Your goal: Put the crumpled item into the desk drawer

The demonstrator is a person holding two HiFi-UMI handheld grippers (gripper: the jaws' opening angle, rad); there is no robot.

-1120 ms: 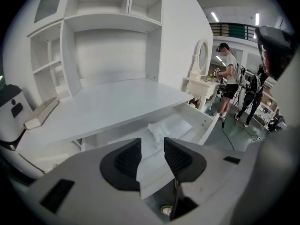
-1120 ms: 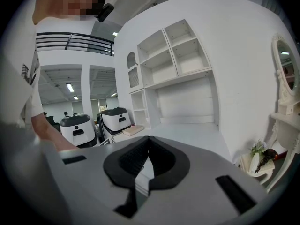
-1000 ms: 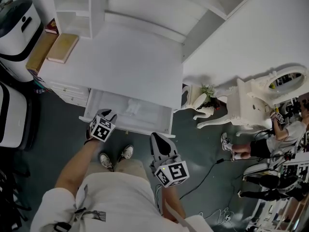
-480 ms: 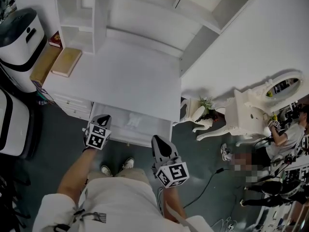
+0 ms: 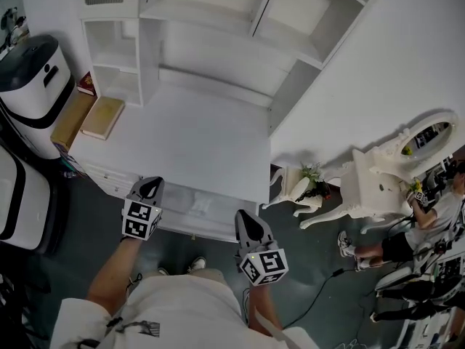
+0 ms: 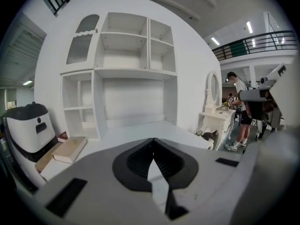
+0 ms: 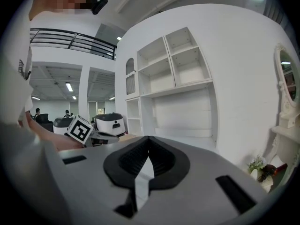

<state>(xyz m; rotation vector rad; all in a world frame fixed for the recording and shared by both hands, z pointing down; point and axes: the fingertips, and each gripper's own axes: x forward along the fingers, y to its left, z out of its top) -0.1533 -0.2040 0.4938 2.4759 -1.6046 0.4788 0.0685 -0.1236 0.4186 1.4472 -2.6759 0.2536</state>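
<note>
The white desk (image 5: 189, 133) has its drawer (image 5: 218, 231) pulled out under the front edge. A white crumpled item (image 5: 202, 206) lies inside the drawer. My left gripper (image 5: 152, 186) hovers at the drawer's left front corner, shut with nothing between its jaws (image 6: 153, 146). My right gripper (image 5: 243, 217) sits by the drawer's right front corner, also shut and empty (image 7: 148, 144). The left gripper (image 7: 89, 132) shows at the left of the right gripper view.
Two books (image 5: 102, 117) lie on the desk's left end below the shelf unit (image 5: 182, 20). A black-and-white machine (image 5: 33, 78) stands to the left. A white vanity with mirror (image 5: 392, 166) and people (image 5: 436, 217) are to the right. A cable (image 5: 320, 286) crosses the floor.
The left gripper's jaws have closed. The head view has pulled back a little, so the desk and drawer now sit lower in the picture. The crumpled item stays in the drawer.
</note>
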